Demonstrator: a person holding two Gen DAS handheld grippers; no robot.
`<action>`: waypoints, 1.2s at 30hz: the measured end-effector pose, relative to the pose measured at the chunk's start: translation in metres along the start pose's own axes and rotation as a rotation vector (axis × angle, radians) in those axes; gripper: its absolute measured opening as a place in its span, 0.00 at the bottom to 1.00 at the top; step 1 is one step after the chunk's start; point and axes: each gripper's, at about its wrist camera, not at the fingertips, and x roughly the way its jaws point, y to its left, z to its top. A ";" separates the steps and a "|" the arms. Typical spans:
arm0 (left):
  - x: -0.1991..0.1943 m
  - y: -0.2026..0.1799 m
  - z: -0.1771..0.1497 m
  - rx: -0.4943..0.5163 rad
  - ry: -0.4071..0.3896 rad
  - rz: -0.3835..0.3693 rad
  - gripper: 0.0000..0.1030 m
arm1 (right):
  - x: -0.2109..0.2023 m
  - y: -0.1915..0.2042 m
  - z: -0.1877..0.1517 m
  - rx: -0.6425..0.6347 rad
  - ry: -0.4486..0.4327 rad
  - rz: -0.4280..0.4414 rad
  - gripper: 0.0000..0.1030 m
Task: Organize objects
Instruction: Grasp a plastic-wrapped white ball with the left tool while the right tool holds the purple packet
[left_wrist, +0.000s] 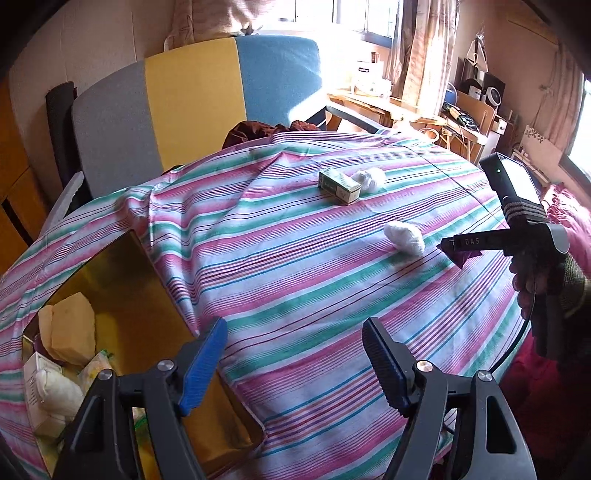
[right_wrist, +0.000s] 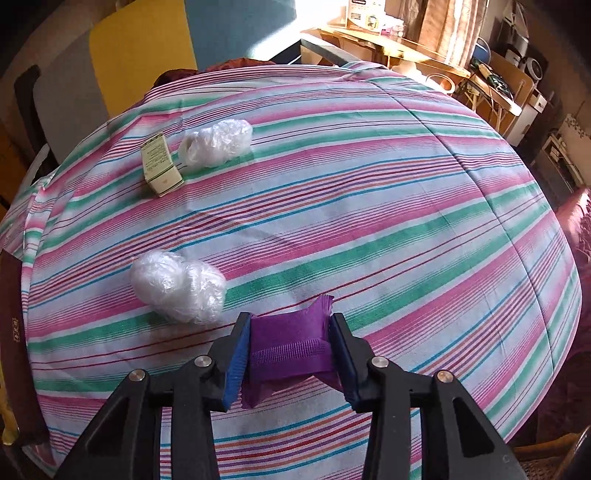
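My right gripper (right_wrist: 290, 317) is shut on a purple crinkle-edged packet (right_wrist: 288, 341), which sits squeezed between the blue pads just above the striped cloth (right_wrist: 369, 206). From the left wrist view, that gripper (left_wrist: 448, 245) and the packet (left_wrist: 467, 260) hang at the right, held by a gloved hand. Left of them lies a white plastic bundle (right_wrist: 177, 288) (left_wrist: 404, 236). Farther back, a green-and-white carton (right_wrist: 160, 166) (left_wrist: 340, 184) rests beside a second plastic bundle (right_wrist: 216, 142) (left_wrist: 369, 179). My left gripper (left_wrist: 295, 325) is open over the cloth, with nothing between its fingers.
A gold-lined open box (left_wrist: 122, 280) at the left holds several packets and cartons. Behind the table stands a chair with a grey, yellow and blue back (left_wrist: 192, 103). A cluttered desk (left_wrist: 461, 114) fills the back right, and red bedding (left_wrist: 565, 221) lies at the right edge.
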 end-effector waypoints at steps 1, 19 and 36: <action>0.004 -0.003 0.004 0.002 0.007 -0.013 0.73 | 0.001 -0.004 0.000 0.010 0.006 -0.007 0.41; 0.128 -0.079 0.080 0.005 0.153 -0.235 0.67 | 0.013 -0.021 0.005 0.097 0.071 -0.043 0.46; 0.165 -0.095 0.077 -0.034 0.191 -0.346 0.39 | 0.014 -0.019 0.004 0.059 0.065 -0.034 0.43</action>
